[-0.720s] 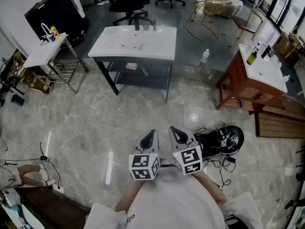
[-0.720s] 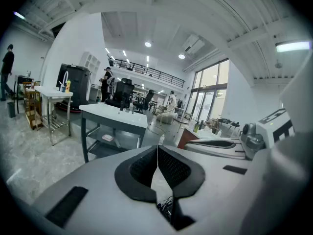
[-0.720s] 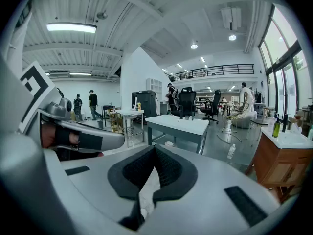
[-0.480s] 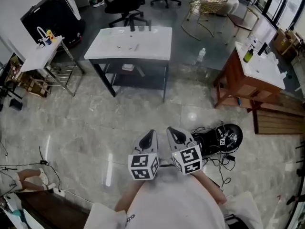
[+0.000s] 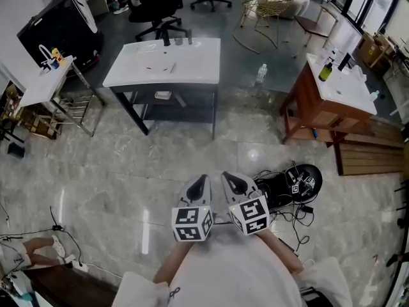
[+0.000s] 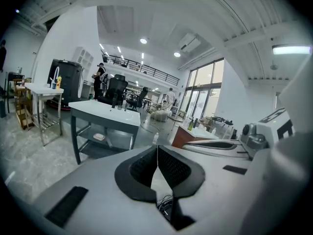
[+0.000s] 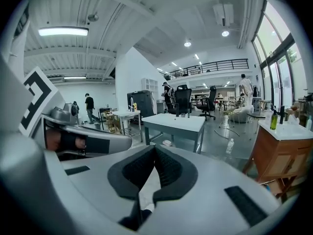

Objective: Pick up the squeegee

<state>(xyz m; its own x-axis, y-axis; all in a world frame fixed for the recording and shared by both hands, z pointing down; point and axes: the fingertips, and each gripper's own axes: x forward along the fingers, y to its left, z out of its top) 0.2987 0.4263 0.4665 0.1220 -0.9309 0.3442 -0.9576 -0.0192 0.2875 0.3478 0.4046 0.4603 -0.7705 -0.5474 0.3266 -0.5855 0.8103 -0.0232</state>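
**Head view.** Noted left gripper point(image 5: 202, 183) and right gripper point(image 5: 233, 181) side by side, close to the body, above bare marble floor point(image 5: 128, 171). Both well apart from the white washbasin stand point(image 5: 163, 62). Found a few small items on that stand, too small to identify. No squeegee confirmed anywhere in view.

**Left gripper view.** Found pads point(image 6: 143, 168) pressed together, nothing between them. Aimed roughly toward the washbasin stand.

**Right gripper view.** Found pads point(image 7: 139, 168) closed tip to tip, nothing held.

**Progress, as a judgement.** Pickup not begun, 0 steps complete. Remaining: locate the squeegee, approach, open 1 gripper, grasp, lift.
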